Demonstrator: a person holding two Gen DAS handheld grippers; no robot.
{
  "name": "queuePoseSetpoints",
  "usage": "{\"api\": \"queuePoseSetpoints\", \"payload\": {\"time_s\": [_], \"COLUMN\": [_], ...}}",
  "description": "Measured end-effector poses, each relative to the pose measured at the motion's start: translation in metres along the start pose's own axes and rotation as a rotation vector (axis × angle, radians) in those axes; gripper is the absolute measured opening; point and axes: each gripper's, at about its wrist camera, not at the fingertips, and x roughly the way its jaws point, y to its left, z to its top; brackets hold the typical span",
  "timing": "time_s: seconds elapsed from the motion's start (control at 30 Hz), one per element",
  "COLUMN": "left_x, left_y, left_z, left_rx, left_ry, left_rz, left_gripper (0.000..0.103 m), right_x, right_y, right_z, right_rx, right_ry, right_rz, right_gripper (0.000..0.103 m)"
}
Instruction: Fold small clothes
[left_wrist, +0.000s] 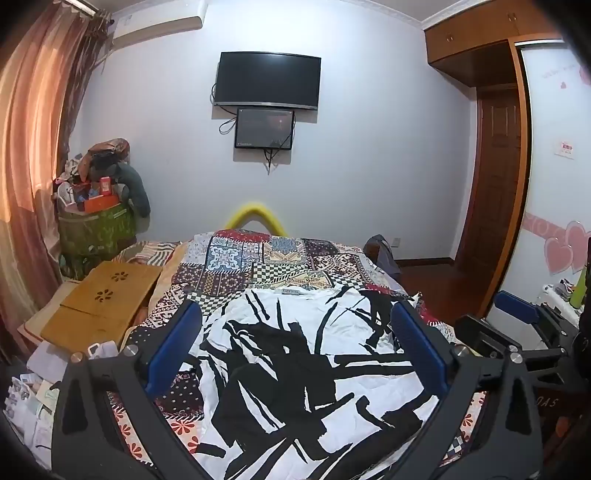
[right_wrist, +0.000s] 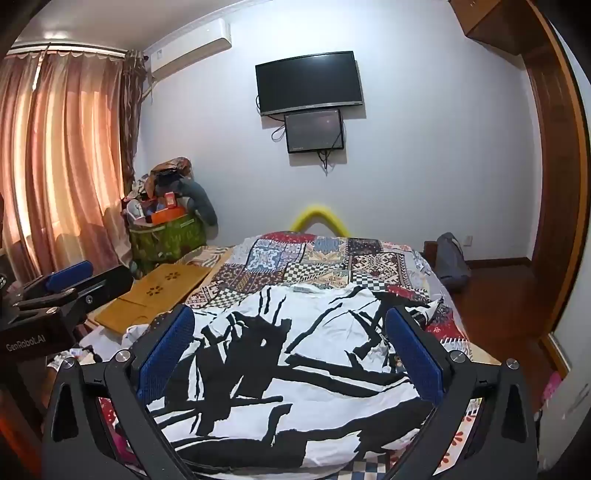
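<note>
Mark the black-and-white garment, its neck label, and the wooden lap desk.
black-and-white garment (left_wrist: 303, 369), left wrist view, middle of the spread cloth.
neck label (left_wrist: 290, 291), left wrist view, small tag at the collar's far edge.
wooden lap desk (right_wrist: 162, 291), right wrist view, bare top beside the cut-outs.

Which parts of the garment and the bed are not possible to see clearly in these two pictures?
- Black-and-white garment: near hem, both views, cut off by the bottom edge and covered by the gripper frames.
- Collar label: left wrist view, text too small to read.
- Garment's sleeves: both views, lost in the crumpled folds.
- Patchwork bedspread: its middle is hidden under the garment.
- Left gripper and right gripper: open, holding nothing.
</note>
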Motion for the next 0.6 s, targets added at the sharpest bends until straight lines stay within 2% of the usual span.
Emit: {"api": "queuePoseSetpoints", "payload": {"time_s": [0.3, 0.37, 0.6], "left_x": [0.017, 0.014, 0.015], "left_y": [-0.006, 0.005, 0.006], "left_z": [-0.015, -0.012, -0.011], "left_rx": [-0.001, -0.009, -0.008], "left_ry": [0.007, 0.009, 0.013], "left_rz": [0.017, 0.009, 0.01], "left_gripper": [0.103, 0.103, 0.103], "right_x": [0.002, 0.003, 0.006], "right_y": [-0.001, -0.004, -0.005], "right_z": [0.0, -0.001, -0.003], "right_rx": [0.002, 0.005, 0.005], "right_ry": [0.004, 0.009, 0.011], "right_rz": [0.001, 0.0, -0.001], "right_gripper": [0.103, 0.103, 0.103]}}
